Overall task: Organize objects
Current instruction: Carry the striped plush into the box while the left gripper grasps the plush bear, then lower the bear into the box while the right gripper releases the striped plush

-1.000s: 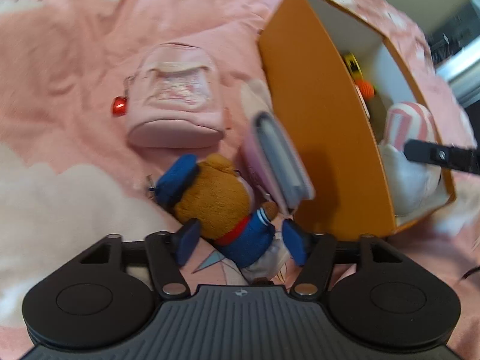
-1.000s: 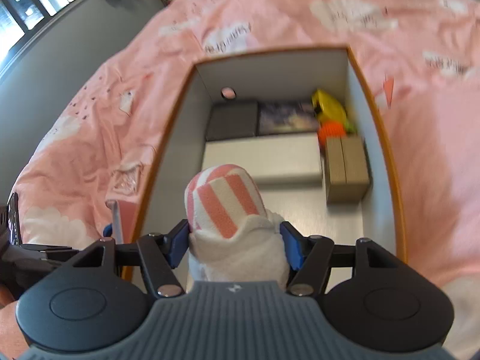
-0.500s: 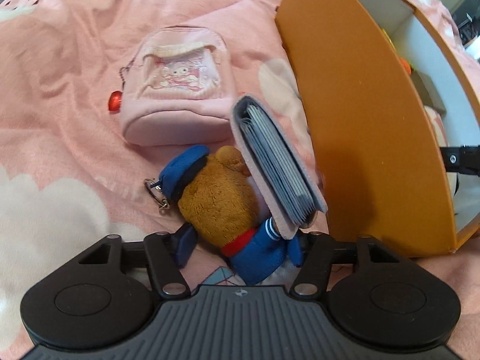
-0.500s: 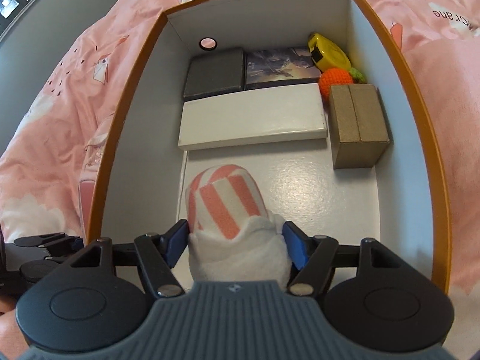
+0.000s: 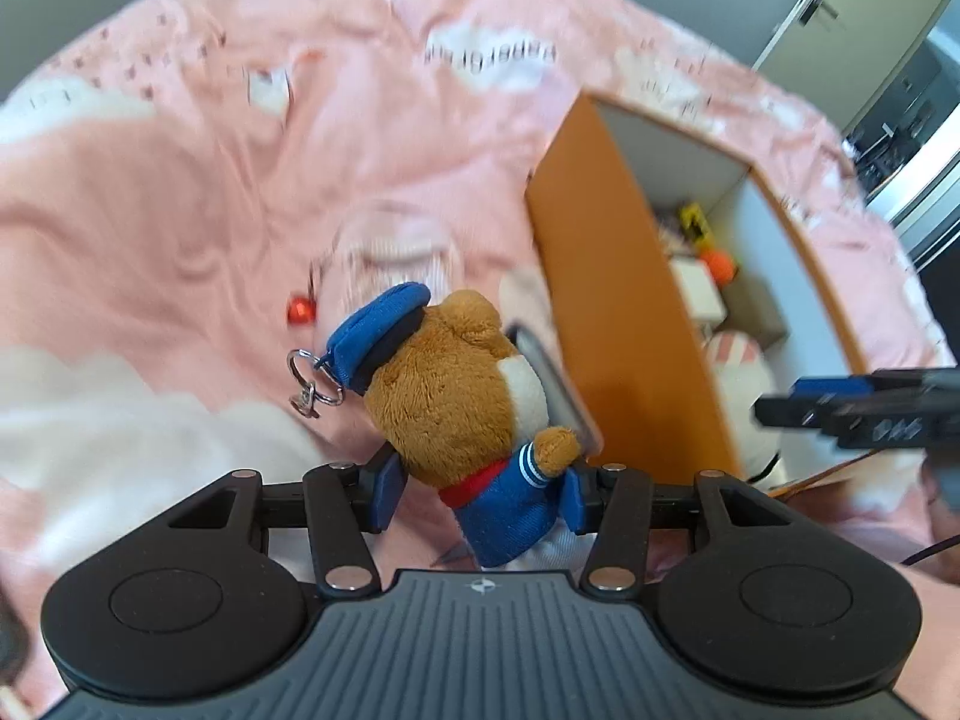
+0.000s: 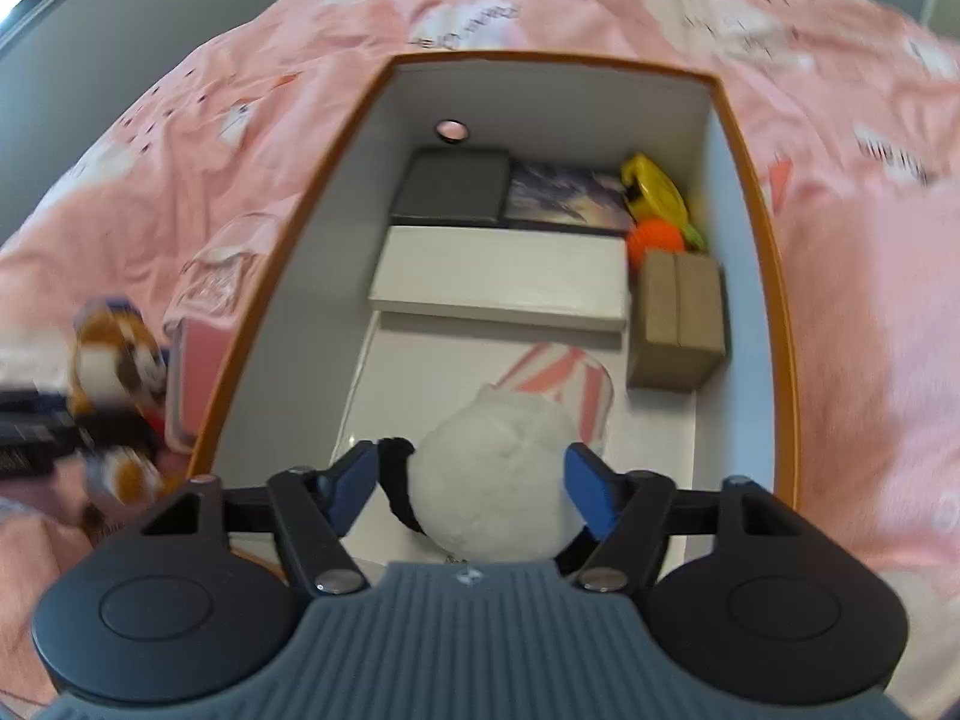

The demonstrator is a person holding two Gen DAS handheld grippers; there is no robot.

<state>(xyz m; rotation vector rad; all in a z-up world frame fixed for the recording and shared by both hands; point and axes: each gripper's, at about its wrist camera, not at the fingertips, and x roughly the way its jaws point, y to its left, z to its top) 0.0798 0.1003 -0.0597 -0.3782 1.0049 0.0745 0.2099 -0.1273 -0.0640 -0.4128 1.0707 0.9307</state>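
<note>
My left gripper (image 5: 480, 495) is shut on a brown plush bear (image 5: 462, 378) in a blue cap and sailor suit, held above the pink bedspread beside the orange box (image 5: 624, 324). The bear also shows blurred in the right wrist view (image 6: 114, 372). My right gripper (image 6: 471, 486) is open over the near end of the orange box (image 6: 780, 300). A white plush with a pink-striped part (image 6: 504, 462) lies on the box floor between the spread fingers. In the left wrist view this plush (image 5: 738, 372) sits inside the box, with the right gripper (image 5: 852, 408) over it.
A pink pouch (image 5: 396, 252) with a red charm and a pink card wallet (image 5: 552, 384) lie by the box's left wall. Inside the box are a long white box (image 6: 501, 279), a grey case (image 6: 450, 186), a picture box, a brown carton (image 6: 678, 318), a yellow tape measure and an orange ball.
My left gripper has lifted the bear off the bedspread. My right gripper has opened and let the white striped plush go onto the box floor.
</note>
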